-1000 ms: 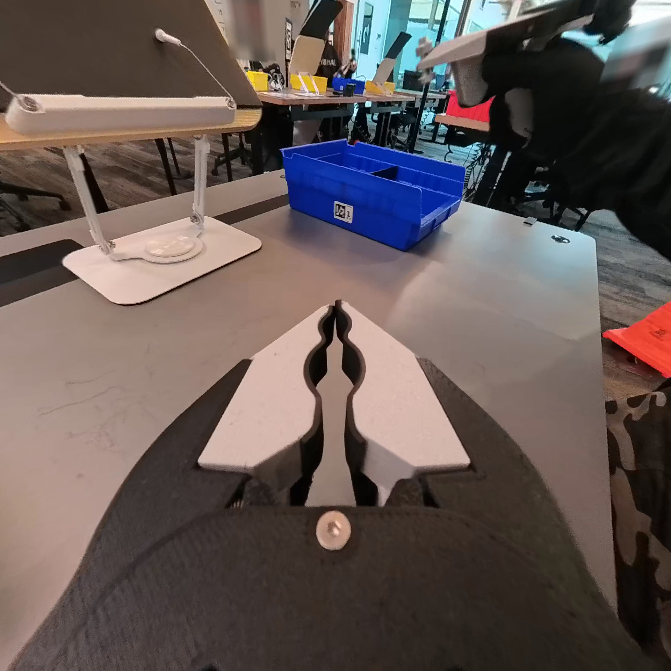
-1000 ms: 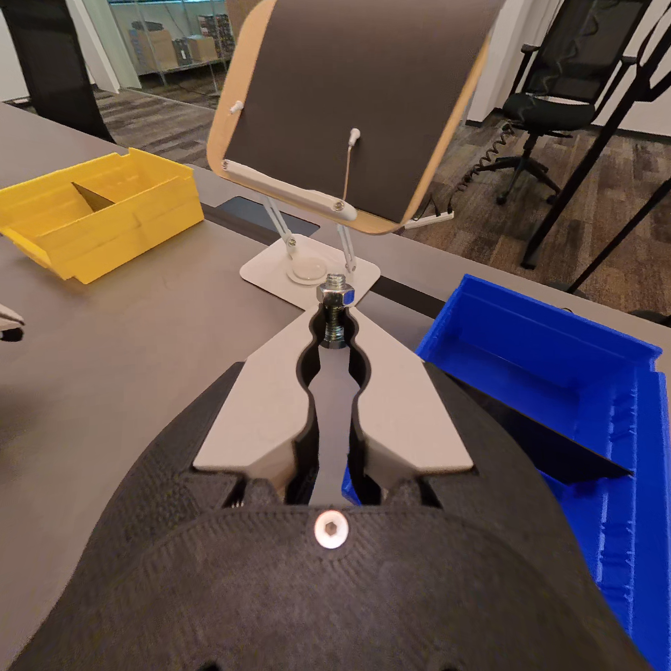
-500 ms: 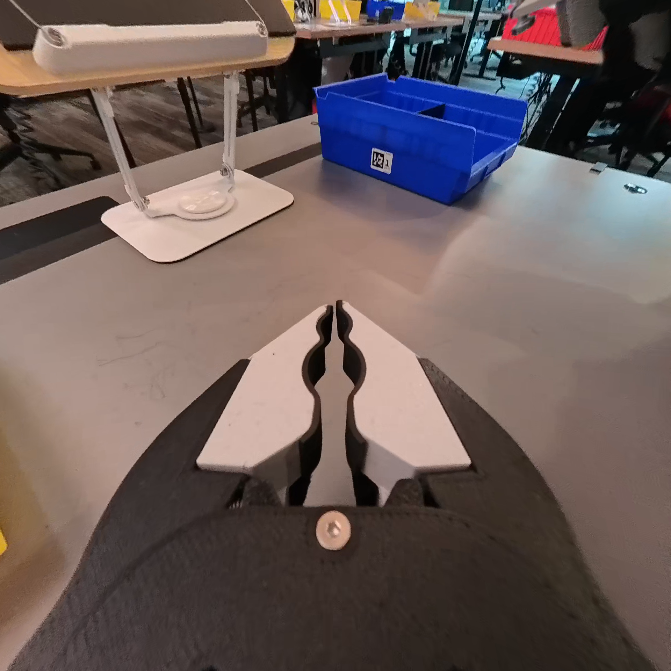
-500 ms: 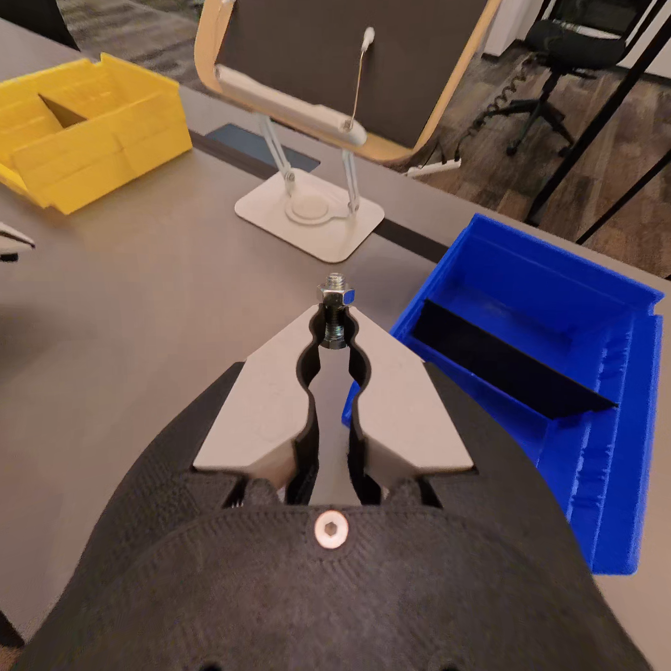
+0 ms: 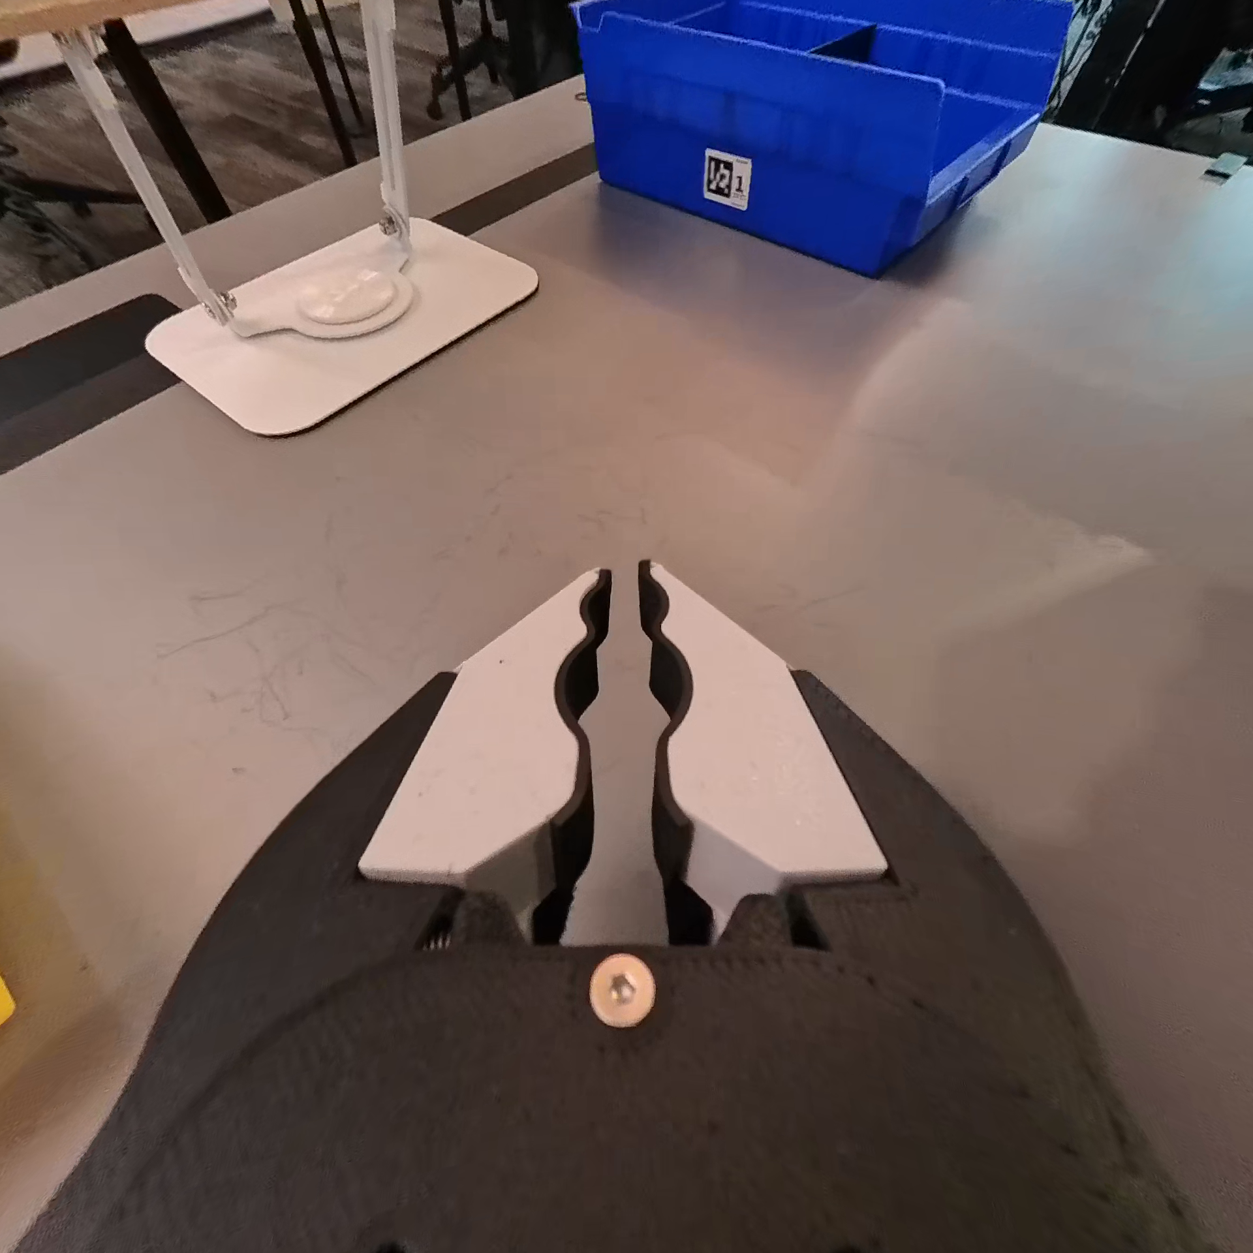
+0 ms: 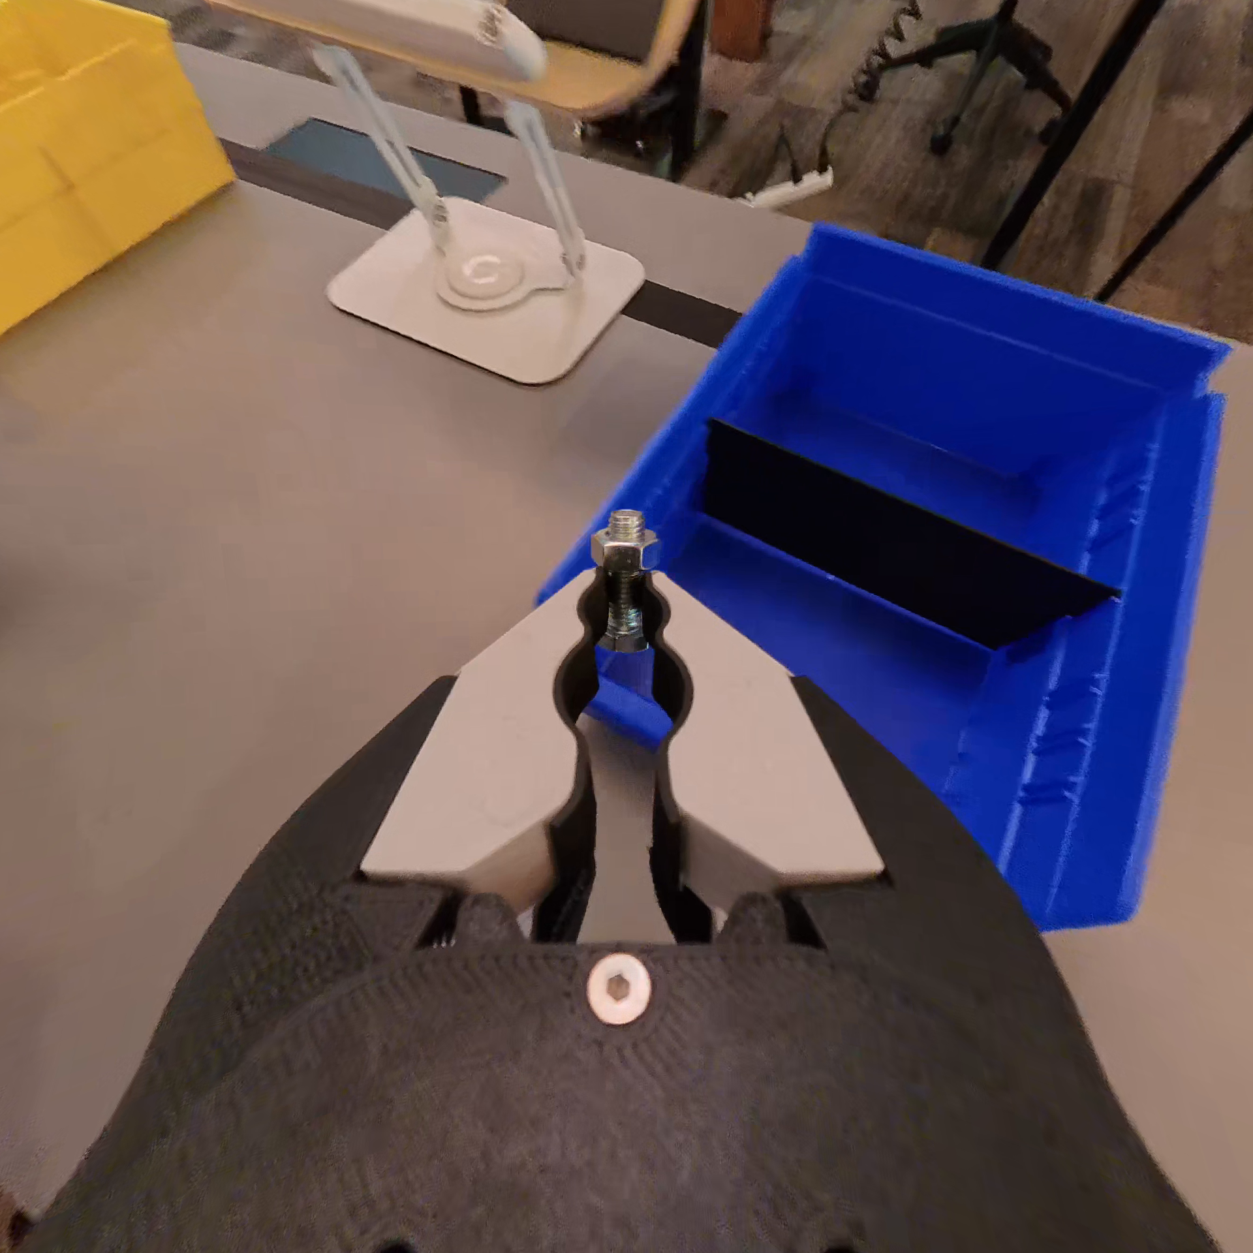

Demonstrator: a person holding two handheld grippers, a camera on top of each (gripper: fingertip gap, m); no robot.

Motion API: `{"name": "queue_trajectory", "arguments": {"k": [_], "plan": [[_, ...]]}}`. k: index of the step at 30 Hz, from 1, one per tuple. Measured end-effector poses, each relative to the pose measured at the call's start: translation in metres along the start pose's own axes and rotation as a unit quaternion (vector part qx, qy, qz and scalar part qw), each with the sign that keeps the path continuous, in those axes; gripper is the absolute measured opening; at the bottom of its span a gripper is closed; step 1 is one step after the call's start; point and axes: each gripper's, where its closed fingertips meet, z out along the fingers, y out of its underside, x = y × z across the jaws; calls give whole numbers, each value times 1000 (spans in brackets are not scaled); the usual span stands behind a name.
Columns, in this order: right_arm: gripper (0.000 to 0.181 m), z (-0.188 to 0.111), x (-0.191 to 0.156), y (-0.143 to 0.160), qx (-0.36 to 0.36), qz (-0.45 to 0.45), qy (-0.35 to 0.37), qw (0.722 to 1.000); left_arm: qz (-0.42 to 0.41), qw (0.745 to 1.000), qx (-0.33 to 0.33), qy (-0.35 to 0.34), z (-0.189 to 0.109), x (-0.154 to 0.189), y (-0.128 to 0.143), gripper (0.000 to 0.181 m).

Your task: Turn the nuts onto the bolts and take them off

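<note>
My right gripper (image 6: 625, 576) is shut on a steel bolt (image 6: 624, 613). The bolt stands upright between the fingertips, with a hex nut (image 6: 624, 548) threaded near its top end. It hangs above the near left corner of the blue bin (image 6: 1119, 678). My left gripper (image 5: 624, 573) is empty and low over the grey table (image 5: 339, 576). Its jaws stand a narrow gap apart. The blue bin also shows in the left wrist view (image 5: 780, 122), at the far right.
A white tablet stand's base sits at the back of the table (image 6: 488, 291), and also shows in the left wrist view (image 5: 339, 325). A yellow bin (image 6: 81, 169) stands at the far left. The blue bin has a black divider (image 6: 881, 529). Chairs and floor lie beyond the table's edge. The grippers' ends are close to 40 cm from one another.
My right gripper has carried the bolt and nut right and down, toward the blue bin's corner. My left gripper has dipped closer to the table and its jaws have parted slightly.
</note>
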Motion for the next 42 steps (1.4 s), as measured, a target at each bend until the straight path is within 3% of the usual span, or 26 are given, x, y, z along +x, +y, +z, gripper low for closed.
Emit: {"name": "queue_trajectory", "arguments": {"k": [4,14,23,32,34,37,42], "plan": [[8,19,30,15,-33,12,18,999,-1,1000,-11,-2,2,1,4,7],[8,55,67,38,-112,24,32,993,-11,999,-34,-12,5,-4,19,7],[8,87,88,74,-237,15,61,970,-14,999,-42,-21,2,-11,25,6],[9,94,92,84,-286,7,60,956,-18,999,-44,-25,-4,-15,31,6],[9,96,95,86,-292,1,64,954,-19,999,-43,-24,-4,-15,30,6],[32,97,96,81,-275,11,64,959,-13,999,-37,-26,-6,-15,26,6],[27,75,85,47,-215,5,67,974,10,998,-21,-53,-26,-28,9,6]]}}
